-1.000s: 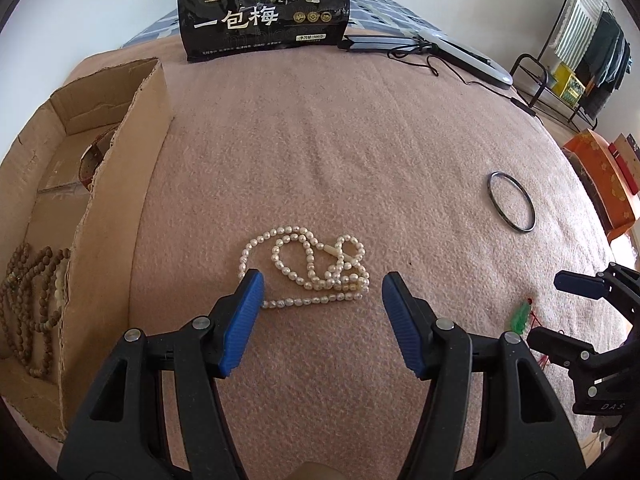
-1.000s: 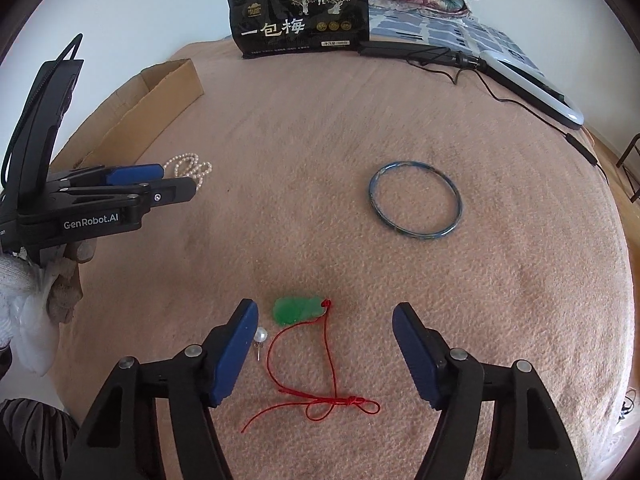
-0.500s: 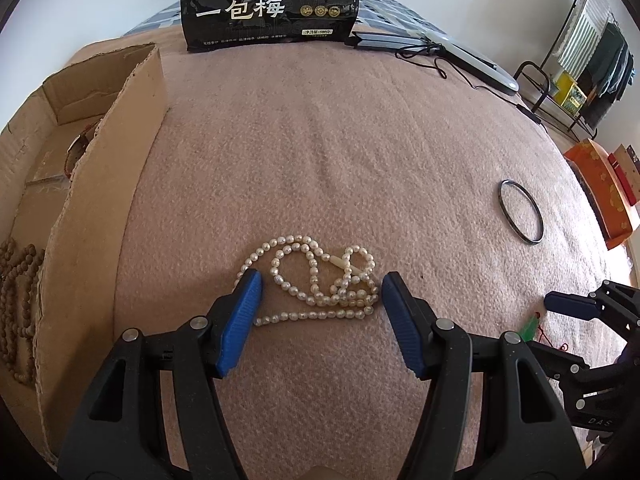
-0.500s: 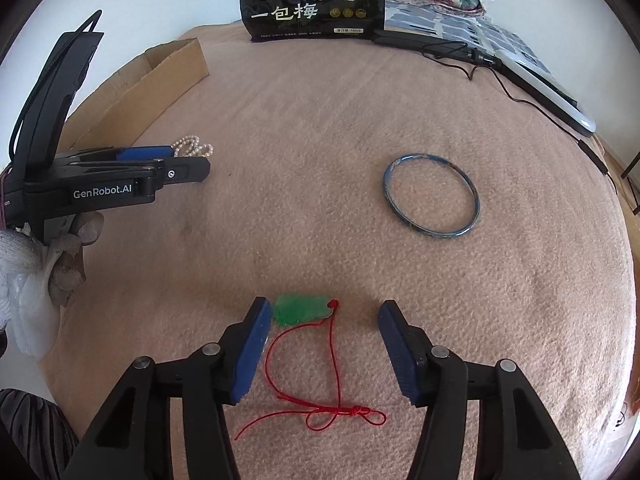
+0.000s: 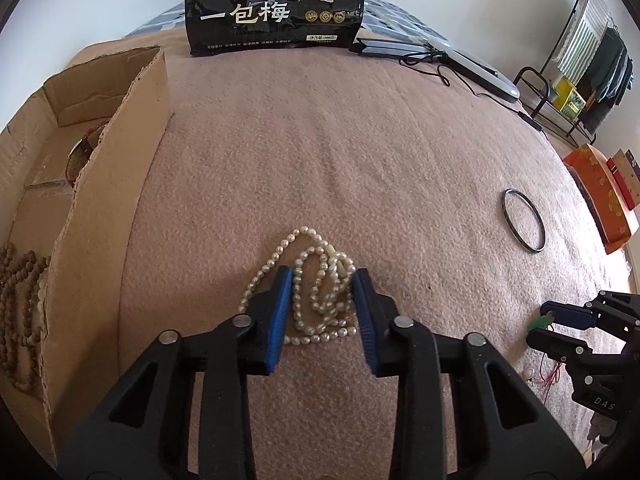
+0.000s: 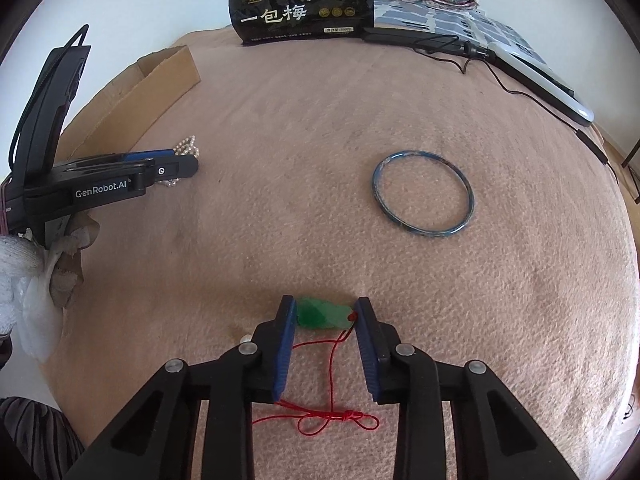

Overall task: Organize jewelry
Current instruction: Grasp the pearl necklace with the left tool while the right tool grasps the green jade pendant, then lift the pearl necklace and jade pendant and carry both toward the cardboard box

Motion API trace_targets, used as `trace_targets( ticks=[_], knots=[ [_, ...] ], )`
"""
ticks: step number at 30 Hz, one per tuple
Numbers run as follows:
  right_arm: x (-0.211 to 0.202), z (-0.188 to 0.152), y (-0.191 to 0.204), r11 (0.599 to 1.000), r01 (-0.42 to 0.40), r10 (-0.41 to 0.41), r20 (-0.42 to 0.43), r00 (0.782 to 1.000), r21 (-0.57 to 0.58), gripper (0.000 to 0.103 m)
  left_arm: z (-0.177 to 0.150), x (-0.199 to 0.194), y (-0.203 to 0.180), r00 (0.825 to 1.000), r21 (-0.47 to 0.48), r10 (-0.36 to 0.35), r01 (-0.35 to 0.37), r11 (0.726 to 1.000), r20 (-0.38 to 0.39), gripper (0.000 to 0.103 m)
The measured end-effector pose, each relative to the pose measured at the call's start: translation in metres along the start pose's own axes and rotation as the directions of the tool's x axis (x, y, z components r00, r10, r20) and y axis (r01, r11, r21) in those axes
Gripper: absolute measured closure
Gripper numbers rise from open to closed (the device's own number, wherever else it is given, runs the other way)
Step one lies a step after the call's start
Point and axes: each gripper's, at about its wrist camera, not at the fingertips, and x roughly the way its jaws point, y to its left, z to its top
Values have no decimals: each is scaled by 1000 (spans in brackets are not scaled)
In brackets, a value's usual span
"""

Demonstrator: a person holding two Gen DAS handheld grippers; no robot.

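The pearls (image 5: 318,294) were a string of small off-white beads heaped in loose loops on the blanket (image 5: 320,152), one larger cream bead near the top of the heap. The left gripper (image 5: 319,278) was down over them, its blue pads on either side of the heap and pressing it together, though some loops spilled outside the left pad. The pendant (image 6: 322,313) was a flat, translucent green stone on a thin red cord (image 6: 332,400) knotted in a bow. The right gripper (image 6: 325,307) had closed onto it, a pad touching each end. A dark blue bangle (image 6: 423,192) lay apart on the blanket, farther off to the right.

The blanket was a pinkish-tan fleece. A cardboard box (image 5: 100,208) stood at its left edge with brown wooden beads (image 5: 18,304) inside. At the far edge stood a black bag (image 5: 276,4) printed with white Chinese characters "一包梅", beside a white device (image 5: 476,66) with a black cable. A clothes rack (image 5: 588,56) stood by the white wall. The left gripper's side read "GenRobot.AI".
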Motion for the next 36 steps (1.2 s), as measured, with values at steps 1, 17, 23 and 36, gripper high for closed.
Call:
trace_targets(
  ticks=[1,17,23,36],
  knots=[
    [0,0,0,1000,0,0,2,1000,3,73,0,0,0,1000,-1,-5,5,1000,0,84],
    [-14,-1,-11,998,-24,22,44,999,57,95,-4,-13,-15,998,19,-68,67,998,15,98],
    [-15,-3,-6,1000,-28,28,37,999,5,93,-5,-15,-20,997,30,-71,70,997,16,98],
    [-3,-5,0,1000,-2,2,9,1000,-23,76,-6,-19,-17,998,30,-66,65,997,21,102]
  ],
)
